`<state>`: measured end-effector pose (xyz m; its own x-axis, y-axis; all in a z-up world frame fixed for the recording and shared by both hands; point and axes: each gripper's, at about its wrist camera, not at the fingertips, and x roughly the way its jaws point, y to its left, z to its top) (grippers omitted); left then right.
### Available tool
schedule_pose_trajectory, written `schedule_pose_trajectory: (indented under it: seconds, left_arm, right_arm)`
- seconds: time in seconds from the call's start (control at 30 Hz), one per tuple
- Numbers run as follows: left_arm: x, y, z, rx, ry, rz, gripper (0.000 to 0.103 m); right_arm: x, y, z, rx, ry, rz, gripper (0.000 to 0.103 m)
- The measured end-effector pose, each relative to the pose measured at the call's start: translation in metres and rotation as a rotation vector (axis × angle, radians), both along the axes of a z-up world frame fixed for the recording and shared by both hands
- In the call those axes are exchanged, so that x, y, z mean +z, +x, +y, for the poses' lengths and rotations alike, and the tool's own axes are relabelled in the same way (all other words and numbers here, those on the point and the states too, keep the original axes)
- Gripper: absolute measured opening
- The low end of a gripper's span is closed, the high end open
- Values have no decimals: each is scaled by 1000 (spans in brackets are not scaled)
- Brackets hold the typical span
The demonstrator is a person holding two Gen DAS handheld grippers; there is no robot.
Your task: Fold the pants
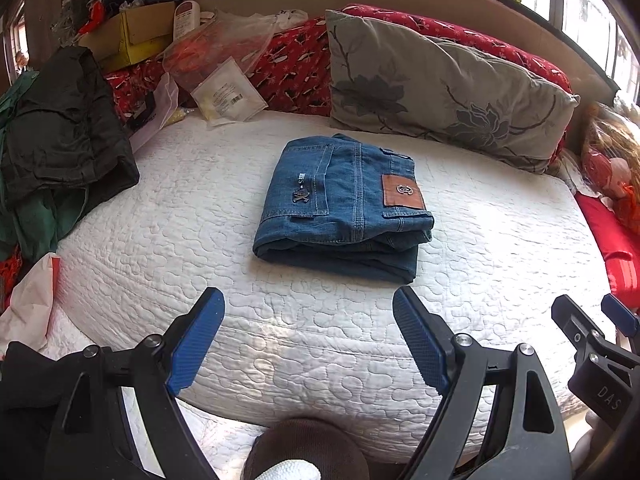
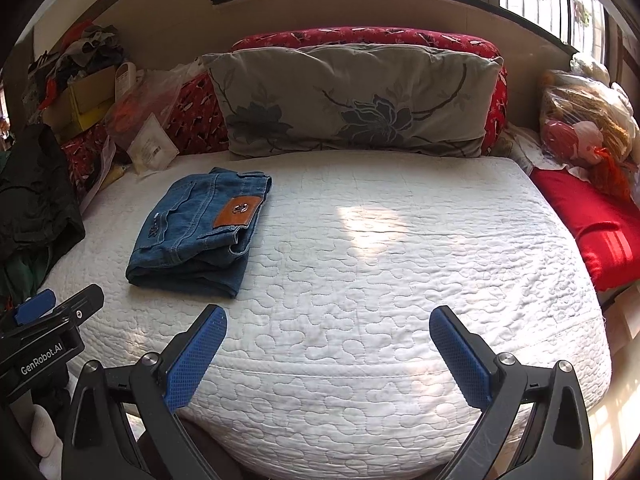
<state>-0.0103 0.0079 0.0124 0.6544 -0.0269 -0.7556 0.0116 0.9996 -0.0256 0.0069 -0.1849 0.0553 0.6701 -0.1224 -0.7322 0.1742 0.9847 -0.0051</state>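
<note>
A pair of blue jeans lies folded into a compact stack on the white quilted bed, brown leather patch facing up. My left gripper is open and empty, held back from the near edge of the jeans. In the right wrist view the jeans lie at the left of the bed. My right gripper is open and empty, over bare quilt to the right of the jeans. Each gripper shows at the edge of the other's view.
A grey floral pillow leans on a red patterned cushion at the head. Dark and green clothes, a cardboard box and plastic bags crowd the left. A red cushion and bagged items sit at the right.
</note>
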Motion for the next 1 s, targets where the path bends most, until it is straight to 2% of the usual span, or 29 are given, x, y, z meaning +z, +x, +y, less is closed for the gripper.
schedule_pose_trajectory:
  seconds: [1.0]
  left_arm:
    - [-2, 6, -1, -3, 30, 27, 87]
  right_arm:
    - [10, 4, -1, 3, -15, -17, 102]
